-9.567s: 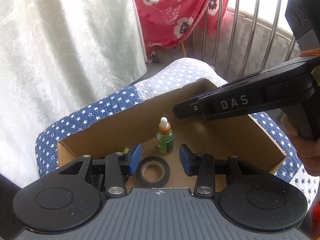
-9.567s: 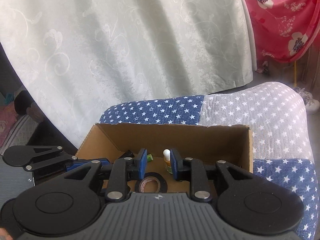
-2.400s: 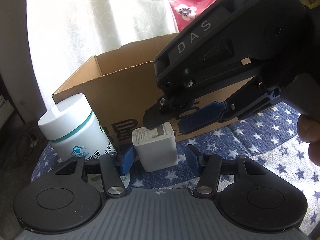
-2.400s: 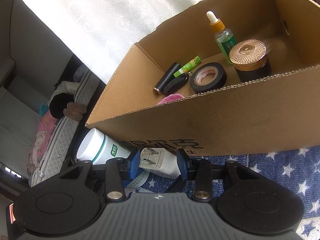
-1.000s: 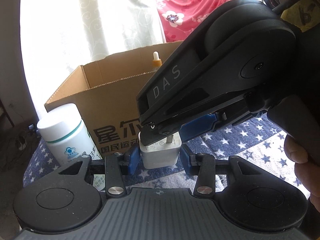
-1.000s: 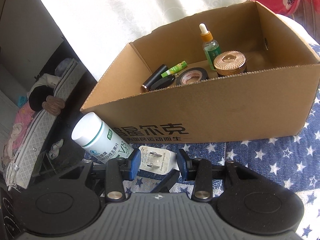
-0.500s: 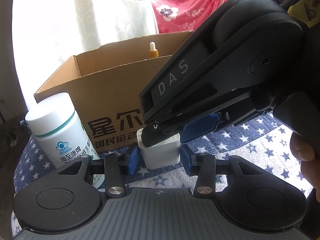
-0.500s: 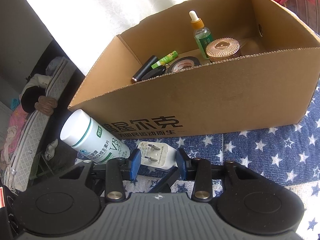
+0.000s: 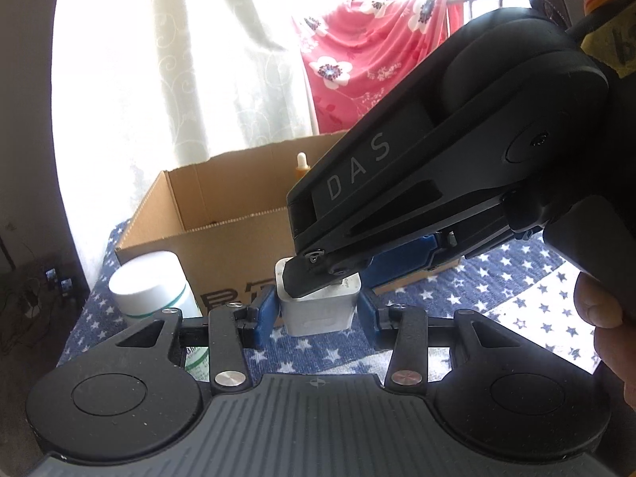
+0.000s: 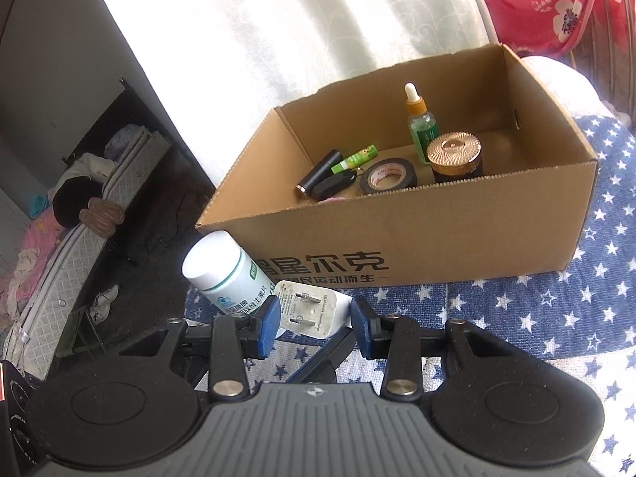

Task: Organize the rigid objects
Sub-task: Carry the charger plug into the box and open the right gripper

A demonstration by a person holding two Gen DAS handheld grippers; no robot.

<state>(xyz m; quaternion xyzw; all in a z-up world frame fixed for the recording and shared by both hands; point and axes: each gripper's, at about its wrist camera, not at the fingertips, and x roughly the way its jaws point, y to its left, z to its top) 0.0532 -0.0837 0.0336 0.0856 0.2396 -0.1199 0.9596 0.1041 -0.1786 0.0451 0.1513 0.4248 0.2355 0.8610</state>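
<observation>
Far left, the pill bottle (image 10: 222, 274) stood on the star cloth (image 10: 556, 318). Just right of it, the charger (image 10: 310, 310) had come up off the cloth, pinched by both the left gripper (image 9: 316, 312) and right gripper (image 10: 312, 320), jaws narrow on it. Right beyond, the box (image 10: 397, 246) sat ready; drop-in likely next.

White charger plug (image 10: 314, 310), prongs up, off star cloth, before cardboard box (image 10: 437, 238)
</observation>
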